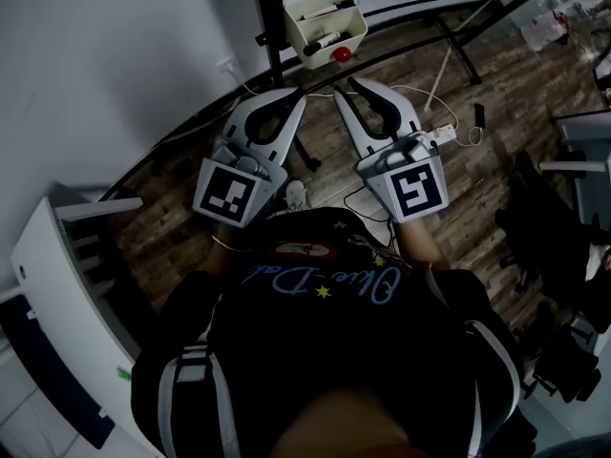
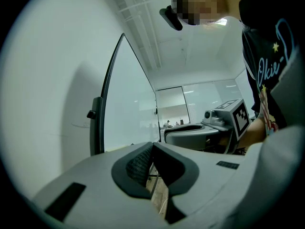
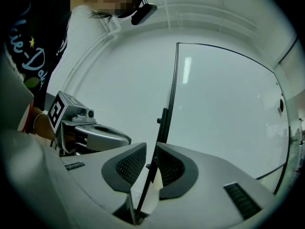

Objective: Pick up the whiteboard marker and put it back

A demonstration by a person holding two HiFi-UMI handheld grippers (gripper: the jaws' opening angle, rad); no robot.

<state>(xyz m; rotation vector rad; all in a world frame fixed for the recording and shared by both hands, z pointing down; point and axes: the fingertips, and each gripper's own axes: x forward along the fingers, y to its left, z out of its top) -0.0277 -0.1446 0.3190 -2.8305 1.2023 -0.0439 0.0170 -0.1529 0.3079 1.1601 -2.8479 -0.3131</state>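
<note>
Right gripper [image 3: 151, 149] jaws bit apart, holding nothing. Left gripper [image 2: 153, 149] jaws tip to tip, empty. White tray [image 1: 358, 29] just ahead, beside black pole [image 1: 271, 27].

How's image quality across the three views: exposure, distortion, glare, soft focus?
Head view: underexposed, the person's black printed shirt nearly lost in shadow, fisheye bending the wood-pattern floor. Left gripper view: dark circular vignette, the grey left tool soft up close. Right gripper view: same vignette, a strip-light reflection glaring on the glossy white board.
</note>
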